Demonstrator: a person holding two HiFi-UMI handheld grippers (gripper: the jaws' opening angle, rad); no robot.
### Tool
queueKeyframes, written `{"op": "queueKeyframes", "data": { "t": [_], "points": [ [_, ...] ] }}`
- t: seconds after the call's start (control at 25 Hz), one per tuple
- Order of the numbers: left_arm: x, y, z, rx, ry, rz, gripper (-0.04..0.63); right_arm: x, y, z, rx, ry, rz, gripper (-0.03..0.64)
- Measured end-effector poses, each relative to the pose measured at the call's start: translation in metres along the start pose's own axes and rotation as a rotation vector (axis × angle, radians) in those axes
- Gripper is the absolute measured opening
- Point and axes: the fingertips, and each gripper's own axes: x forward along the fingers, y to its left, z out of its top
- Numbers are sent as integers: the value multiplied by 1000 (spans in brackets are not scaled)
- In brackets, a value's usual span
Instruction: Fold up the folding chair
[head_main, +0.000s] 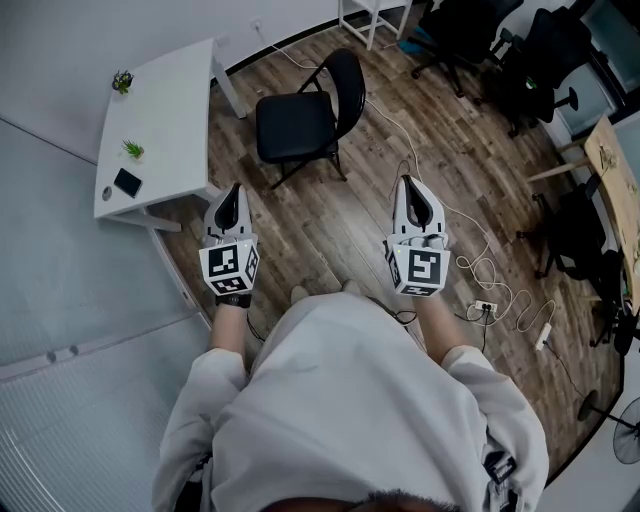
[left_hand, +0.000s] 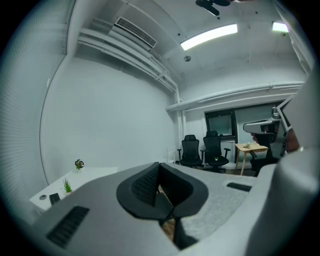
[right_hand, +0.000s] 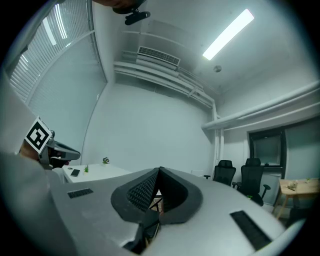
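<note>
A black folding chair (head_main: 305, 118) stands unfolded on the wooden floor, ahead of me, beside the white table. My left gripper (head_main: 231, 196) is shut and holds nothing; it hangs in the air well short of the chair. My right gripper (head_main: 411, 190) is also shut and empty, at about the same distance, to the chair's right. In the left gripper view the closed jaws (left_hand: 161, 192) hide most of the chair. In the right gripper view a sliver of the chair (right_hand: 156, 202) shows through the closed jaws (right_hand: 159, 190).
A white table (head_main: 160, 125) with two small plants and a dark phone (head_main: 127, 182) stands left of the chair. Black office chairs (head_main: 520, 55) crowd the far right. A white cable and power strip (head_main: 485, 305) lie on the floor at right.
</note>
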Motion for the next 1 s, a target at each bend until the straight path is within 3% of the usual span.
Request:
{"op": "queueKeyframes", "data": {
  "t": [0.2, 0.24, 0.28, 0.32, 0.36, 0.44, 0.52, 0.72, 1.0],
  "points": [
    [0, -6, 8, -11, -44, -19, 18, -2, -11, 3, 20, -29, -12, 18],
    [0, -7, 10, -13, -54, -23, 77, -2, -13, 4, 29, -38, -12, 20],
    [1, -6, 11, -15, -60, -22, 206, -2, -14, 6, 39, -46, -7, 46],
    [1, -5, 12, -19, -63, -20, 257, -1, -15, 7, 48, -52, 1, 214],
    [1, -3, 12, -23, -66, -15, 266, 0, -17, 9, 55, -60, 7, 283],
    [0, 2, 12, -27, -72, 4, 362, -2, -20, 14, 51, -90, 4, 349],
    [-1, 7, 12, -27, -77, 22, 401, -3, -22, 16, 40, -107, -2, 368],
    [0, 3, 10, -26, -70, 29, 409, -6, -33, 7, 46, -100, -20, 370],
    [6, -17, 11, -30, -57, 62, 408, -2, -55, -1, 55, -95, 19, 370]
  ]
}}
